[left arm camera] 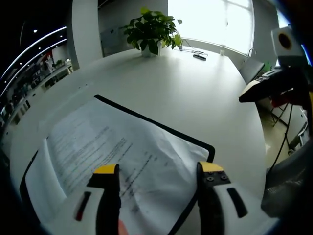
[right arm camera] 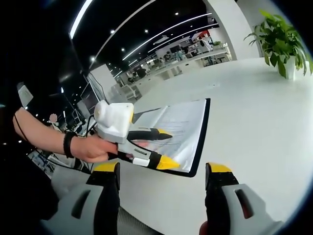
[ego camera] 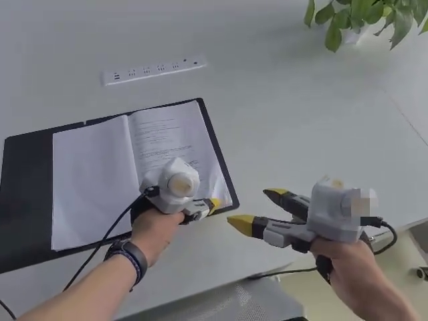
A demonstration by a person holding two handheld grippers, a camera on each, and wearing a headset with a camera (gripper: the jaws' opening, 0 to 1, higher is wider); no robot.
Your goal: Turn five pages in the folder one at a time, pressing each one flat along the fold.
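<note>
Open black folder (ego camera: 23, 180) lying flat on the white table (ego camera: 287, 100), near the front edge, printed right-hand page (ego camera: 167, 140) uppermost. Left gripper (ego camera: 204, 210), jaws spread wide, sits over that page's lower outer corner; contact cannot be told. Right gripper (ego camera: 257, 208), jaws likewise released and holding nothing, is apart from the folder on its right. Power strip (ego camera: 154, 69) and potted plant (ego camera: 361, 20) lie beyond.

Grippers: two, left gripper (ego camera: 204, 210) and right gripper (ego camera: 254, 207).
Folder (ego camera: 20, 200): one, lying open.
Pages showing: two, left page (ego camera: 90, 180) and right page (ego camera: 170, 144) (any sheets stacked beneath can't be counted).
Power strip (ego camera: 154, 69): one; sockets too small to tally.
Potted plant (ego camera: 364, 17): one.
Cables: two, left cable (ego camera: 110, 231) and right cable (ego camera: 389, 231).
Wristband (ego camera: 130, 254): one.
</note>
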